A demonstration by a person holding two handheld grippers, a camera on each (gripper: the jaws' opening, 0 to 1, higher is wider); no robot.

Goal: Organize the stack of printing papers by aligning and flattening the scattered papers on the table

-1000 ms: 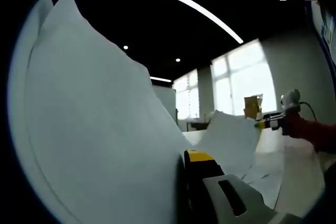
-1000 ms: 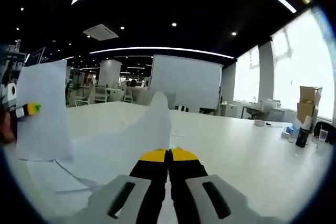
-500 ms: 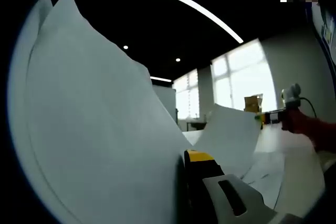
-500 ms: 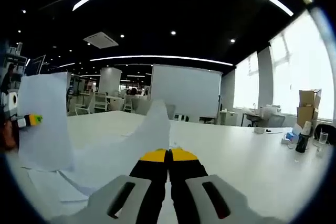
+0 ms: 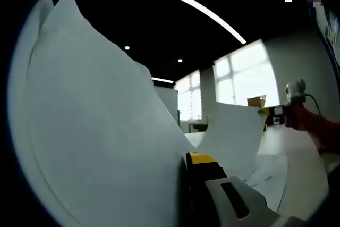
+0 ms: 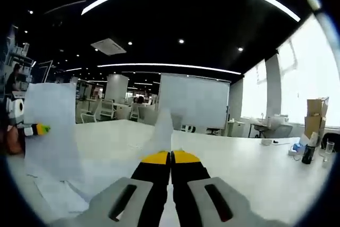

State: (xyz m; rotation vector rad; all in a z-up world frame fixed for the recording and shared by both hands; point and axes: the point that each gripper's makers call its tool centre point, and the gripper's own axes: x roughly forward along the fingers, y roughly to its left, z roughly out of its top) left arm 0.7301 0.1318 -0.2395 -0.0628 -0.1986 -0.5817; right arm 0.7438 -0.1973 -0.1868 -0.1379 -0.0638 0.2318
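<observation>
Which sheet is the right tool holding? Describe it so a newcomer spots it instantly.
Start at the long white table in the right gripper view. Near its close edge, the right tool pinches a white sheet rising in a curl above the yellow tips. Unlike the loose papers lying flat, it is lifted and bowed.

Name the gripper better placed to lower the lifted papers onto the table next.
Neither alone, likely both: the left gripper and the right gripper each clamp the lifted papers above the table.

White printing papers curve upward off the table, more sheets lying scattered flat.
</observation>
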